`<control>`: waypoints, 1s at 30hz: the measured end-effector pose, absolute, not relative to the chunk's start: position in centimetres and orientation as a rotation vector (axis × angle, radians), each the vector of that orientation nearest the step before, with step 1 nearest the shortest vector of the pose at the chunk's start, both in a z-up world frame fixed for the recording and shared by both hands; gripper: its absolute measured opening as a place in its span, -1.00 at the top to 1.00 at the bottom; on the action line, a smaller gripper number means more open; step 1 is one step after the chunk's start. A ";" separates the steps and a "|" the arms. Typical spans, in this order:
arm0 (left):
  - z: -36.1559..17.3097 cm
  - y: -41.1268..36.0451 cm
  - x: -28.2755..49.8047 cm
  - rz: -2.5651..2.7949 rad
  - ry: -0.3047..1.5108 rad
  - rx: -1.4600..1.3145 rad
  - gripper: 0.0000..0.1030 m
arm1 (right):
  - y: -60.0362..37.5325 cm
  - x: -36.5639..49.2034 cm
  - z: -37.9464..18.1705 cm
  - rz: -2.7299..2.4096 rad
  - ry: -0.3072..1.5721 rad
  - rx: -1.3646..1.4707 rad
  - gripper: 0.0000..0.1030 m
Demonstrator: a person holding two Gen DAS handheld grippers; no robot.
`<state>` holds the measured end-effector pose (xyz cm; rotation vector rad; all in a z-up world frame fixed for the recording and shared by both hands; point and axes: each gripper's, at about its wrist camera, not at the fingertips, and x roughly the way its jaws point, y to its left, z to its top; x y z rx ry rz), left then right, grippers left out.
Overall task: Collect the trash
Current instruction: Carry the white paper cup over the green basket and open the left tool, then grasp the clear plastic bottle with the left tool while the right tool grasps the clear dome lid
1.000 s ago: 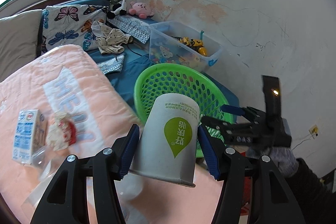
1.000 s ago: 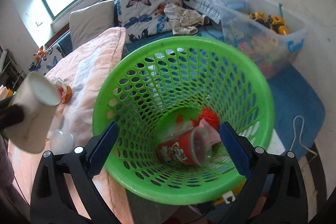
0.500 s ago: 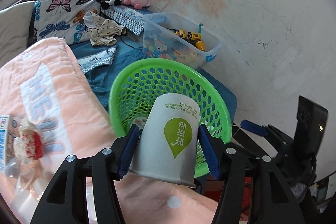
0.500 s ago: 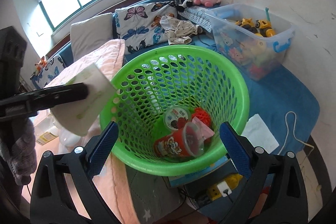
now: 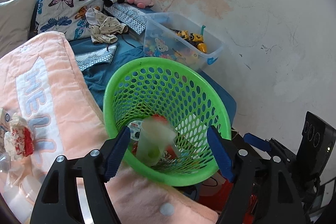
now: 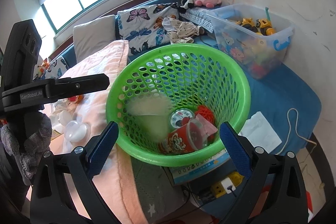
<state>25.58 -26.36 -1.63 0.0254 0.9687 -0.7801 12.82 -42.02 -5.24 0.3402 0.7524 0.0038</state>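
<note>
A green perforated basket (image 5: 151,65) (image 6: 241,85) stands by the bed edge. A white paper cup (image 5: 154,143) (image 6: 150,117) is blurred, falling inside it. A red cup (image 6: 184,139), a round lid (image 6: 180,118) and red mesh (image 6: 204,111) lie on the basket's bottom. My left gripper (image 5: 168,152) is open and empty above the near rim; it also shows from the side in the right wrist view (image 6: 92,82). My right gripper (image 6: 168,146) is open and empty, its fingers either side of the basket's near rim.
A pink blanket (image 5: 42,87) covers the bed at left, with a crumpled wrapper (image 5: 17,141), a milk carton (image 5: 3,121) and clear plastic pieces (image 6: 73,129) on it. A clear toy bin (image 5: 184,45) stands behind the basket by the wall. A power strip (image 6: 224,185) lies below.
My left gripper opened and let go of the paper cup, which is dropping into the basket. Both grippers pulled back a little from the basket.
</note>
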 end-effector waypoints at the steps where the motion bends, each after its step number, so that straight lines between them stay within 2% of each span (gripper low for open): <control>1: -1.4 -26.1 25.3 -0.780 0.961 0.034 -0.41 | -42.1 12.8 -5.2 0.006 0.750 0.340 -0.87; 14: 1.1 -16.2 22.8 -0.669 0.886 0.067 -0.41 | -38.0 12.3 -3.9 0.082 0.735 0.310 -0.87; 30: -0.8 -5.6 22.4 -0.557 0.921 0.184 -0.38 | -32.0 13.4 -3.2 0.201 0.765 0.258 -0.87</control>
